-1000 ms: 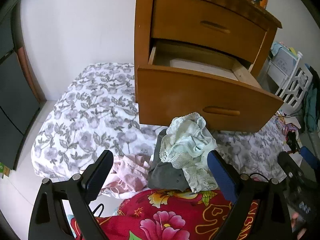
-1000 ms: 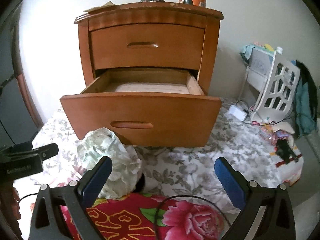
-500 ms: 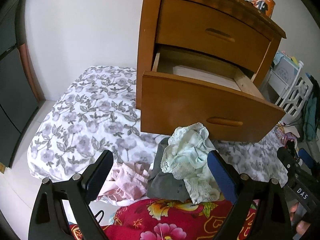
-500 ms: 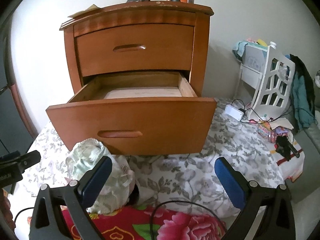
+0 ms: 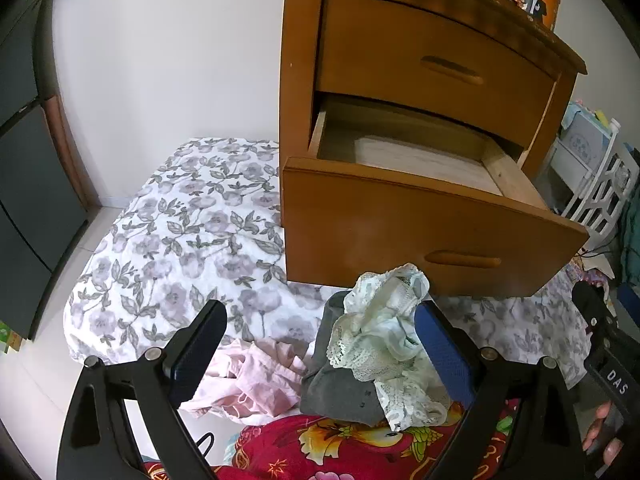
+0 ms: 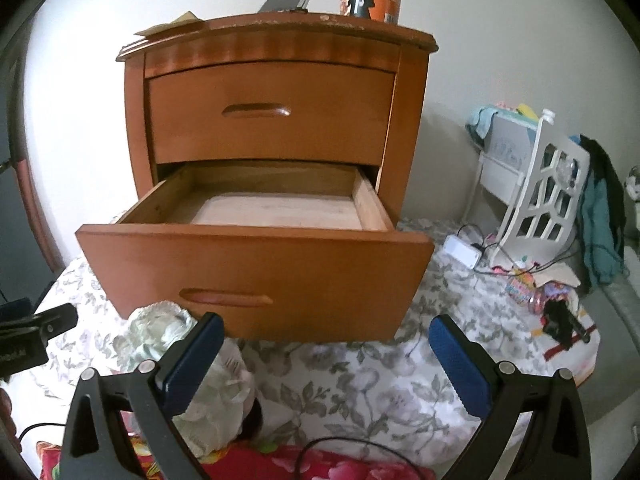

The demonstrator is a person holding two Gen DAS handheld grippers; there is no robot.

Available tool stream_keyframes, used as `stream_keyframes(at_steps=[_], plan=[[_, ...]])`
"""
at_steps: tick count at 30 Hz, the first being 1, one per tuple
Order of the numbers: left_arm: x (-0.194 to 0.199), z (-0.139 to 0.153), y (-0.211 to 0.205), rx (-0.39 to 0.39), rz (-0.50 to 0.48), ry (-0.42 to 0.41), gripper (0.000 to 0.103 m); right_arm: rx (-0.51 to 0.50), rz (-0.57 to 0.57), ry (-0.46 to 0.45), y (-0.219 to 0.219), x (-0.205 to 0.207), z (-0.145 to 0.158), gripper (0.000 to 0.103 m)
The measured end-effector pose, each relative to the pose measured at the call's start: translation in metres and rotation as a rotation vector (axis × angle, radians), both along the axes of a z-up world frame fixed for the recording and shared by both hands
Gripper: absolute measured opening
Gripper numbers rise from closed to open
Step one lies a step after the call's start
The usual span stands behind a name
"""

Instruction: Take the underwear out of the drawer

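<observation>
i have both grippers up off the bed, facing the nightstand [image 6: 276, 120]. the lower drawer [image 6: 256, 248] stands pulled out, and what i can see of its floor is bare wood; the strip right behind the front panel is hidden from me. the underwear [image 5: 384, 340], pale green with lace trim, lies on the flowered bedspread [image 5: 192, 240] below and in front of the drawer, heaped on a grey garment [image 5: 340, 384] with a pink one [image 5: 248, 380] beside it.

the left gripper [image 5: 320, 352] has its jaws spread wide with nothing between them, and the heap sits just ahead of it, toward its right finger. the right gripper [image 6: 326, 354] is likewise wide and carrying nothing; from there the underwear lies off to the left, partly behind its left finger. so the left hand is the nearer one. the heap is bunched and i can't call a long axis.

against a second ago, both cameras sit a little higher and tip further into the drawer, so more of its floor shows. the underwear has not moved. i judge the taking-out done as far as i can see.
</observation>
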State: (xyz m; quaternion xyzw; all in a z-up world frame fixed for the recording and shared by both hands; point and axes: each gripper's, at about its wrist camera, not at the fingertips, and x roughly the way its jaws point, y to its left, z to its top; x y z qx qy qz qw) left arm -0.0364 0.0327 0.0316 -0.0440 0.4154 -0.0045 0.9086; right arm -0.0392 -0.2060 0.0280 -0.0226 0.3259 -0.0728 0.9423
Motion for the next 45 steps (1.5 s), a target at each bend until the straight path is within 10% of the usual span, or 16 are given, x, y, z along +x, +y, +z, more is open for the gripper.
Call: stream_keyframes(at_steps=[45], plan=[[-0.021, 0.03, -0.016, 0.081, -0.022, -0.09, 0.095, 0.025, -0.007, -0.042, 0.001, -0.016, 0.025, 0.103]])
